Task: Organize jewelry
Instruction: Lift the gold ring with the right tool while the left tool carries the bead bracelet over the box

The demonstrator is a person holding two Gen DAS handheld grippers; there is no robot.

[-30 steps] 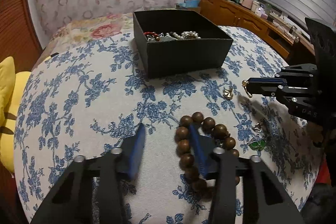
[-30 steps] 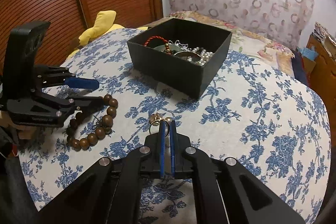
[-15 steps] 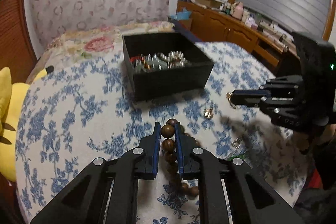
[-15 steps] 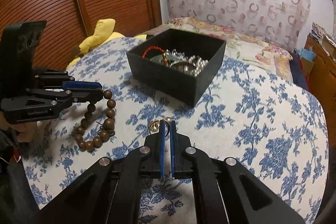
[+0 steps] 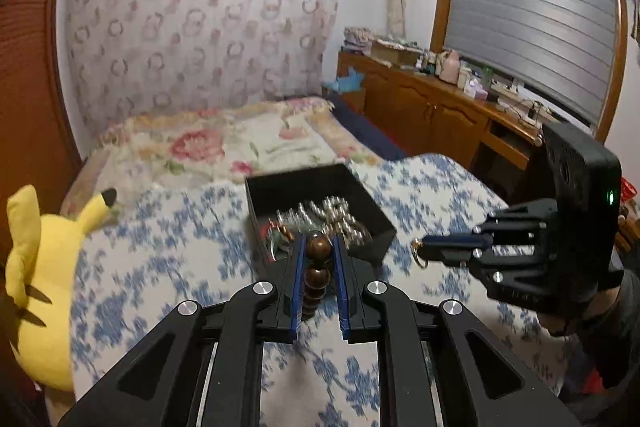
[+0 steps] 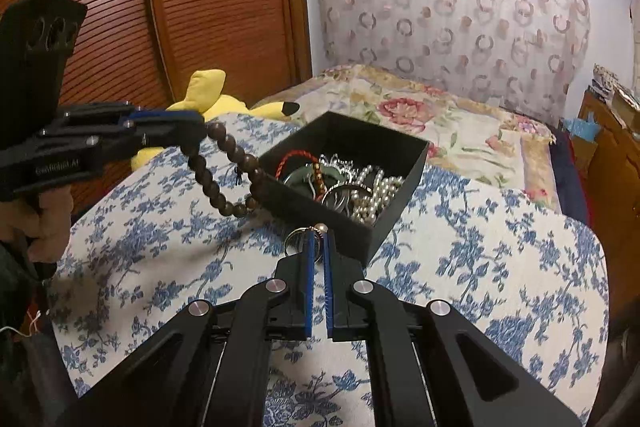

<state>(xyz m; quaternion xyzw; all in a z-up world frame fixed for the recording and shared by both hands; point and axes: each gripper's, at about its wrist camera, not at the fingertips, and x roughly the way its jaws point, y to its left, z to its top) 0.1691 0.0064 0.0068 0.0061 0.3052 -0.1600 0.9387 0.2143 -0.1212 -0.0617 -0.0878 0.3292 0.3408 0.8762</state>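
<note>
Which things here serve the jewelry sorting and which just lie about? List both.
Job: wooden bead bracelet in left claw; gold ring piece in right claw; black box of jewelry.
Lying about: yellow plush toy; floral pillow; cabinet clutter.

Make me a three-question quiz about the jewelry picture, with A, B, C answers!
1. Where is the pearl necklace?
A. inside the black box
B. on the yellow plush toy
C. in the right tool

2. What colour are the beads of the bracelet?
A. green
B. white
C. dark brown

3. How is the bracelet right now?
A. flat on the bedspread
B. dangling from the left tool
C. coiled in the box

Answers: 1 A, pearls lie among the pieces in the box. 2 C, the round beads look dark brown. 3 B, the tool pinches it and the loop hangs in the air.
</note>
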